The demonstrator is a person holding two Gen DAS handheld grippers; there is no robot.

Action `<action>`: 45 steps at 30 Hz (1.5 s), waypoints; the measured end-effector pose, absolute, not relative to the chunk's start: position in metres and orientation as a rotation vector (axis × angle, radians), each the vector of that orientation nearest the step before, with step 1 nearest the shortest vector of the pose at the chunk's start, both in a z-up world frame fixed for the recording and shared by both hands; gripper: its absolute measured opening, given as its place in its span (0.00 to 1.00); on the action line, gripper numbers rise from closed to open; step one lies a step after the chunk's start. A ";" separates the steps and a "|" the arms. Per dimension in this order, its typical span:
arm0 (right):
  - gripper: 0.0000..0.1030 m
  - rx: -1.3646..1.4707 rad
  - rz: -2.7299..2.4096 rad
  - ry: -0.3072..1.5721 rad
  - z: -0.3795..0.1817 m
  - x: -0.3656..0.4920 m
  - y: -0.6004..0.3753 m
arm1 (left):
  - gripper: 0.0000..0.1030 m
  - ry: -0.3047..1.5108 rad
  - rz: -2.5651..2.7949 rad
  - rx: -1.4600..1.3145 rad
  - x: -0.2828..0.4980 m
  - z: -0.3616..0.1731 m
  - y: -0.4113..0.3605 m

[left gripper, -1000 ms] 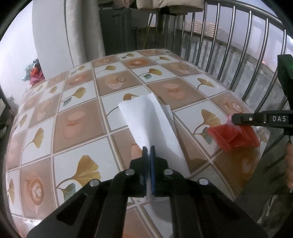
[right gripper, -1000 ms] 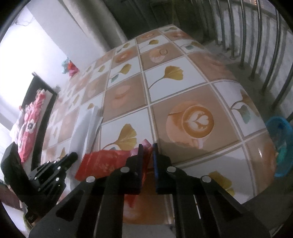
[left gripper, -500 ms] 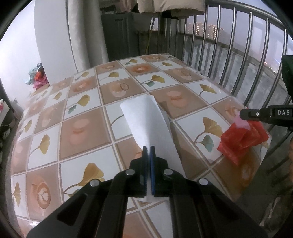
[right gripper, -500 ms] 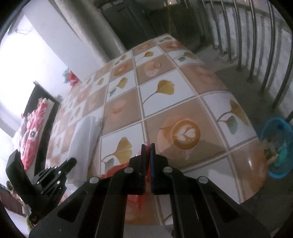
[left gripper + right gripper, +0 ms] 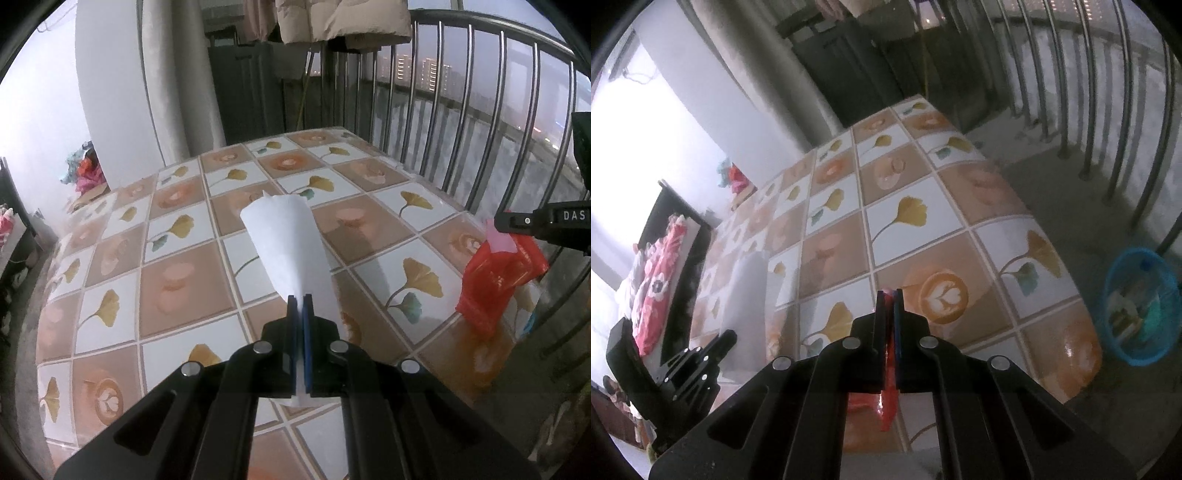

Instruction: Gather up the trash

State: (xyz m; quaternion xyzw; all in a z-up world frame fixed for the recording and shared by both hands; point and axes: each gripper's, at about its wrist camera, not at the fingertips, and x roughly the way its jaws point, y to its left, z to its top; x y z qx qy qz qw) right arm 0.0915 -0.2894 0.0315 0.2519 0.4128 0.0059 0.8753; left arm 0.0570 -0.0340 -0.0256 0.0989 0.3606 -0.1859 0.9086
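My left gripper (image 5: 300,297) is shut on a white sheet of paper (image 5: 286,236), which sticks out forward above the tiled-pattern table (image 5: 184,280). In the left wrist view the right gripper (image 5: 496,223) comes in from the right edge, shut on a red plastic wrapper (image 5: 498,277) that hangs off it above the table's right edge. In the right wrist view my right gripper (image 5: 888,293) pinches that red wrapper (image 5: 889,402), which dangles below the jaws. The left gripper (image 5: 727,336) shows at the lower left there, with the paper (image 5: 746,288) a blurred white strip.
A blue basket (image 5: 1137,310) holding scraps stands on the floor right of the table. A metal railing (image 5: 461,122) runs along the far and right sides. A dark cabinet (image 5: 251,88) and a grey pillar (image 5: 177,74) stand behind the table. Floral bedding (image 5: 657,280) lies at the left.
Both grippers have risen from the table. The paper and the red wrapper have come up off the surface with them. The right jaws closed fully on the wrapper.
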 end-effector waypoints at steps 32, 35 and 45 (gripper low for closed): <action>0.01 0.944 -0.778 0.624 -0.053 -0.093 -0.576 | 0.02 1.111 -1.191 0.425 0.081 -0.060 -0.456; 0.02 0.978 -0.804 0.629 -0.079 -0.083 -0.598 | 0.02 1.136 -1.178 0.471 0.082 -0.085 -0.495; 0.58 0.983 -0.898 0.790 -0.166 -0.059 -0.627 | 0.59 1.144 -1.181 0.455 0.083 -0.122 -0.546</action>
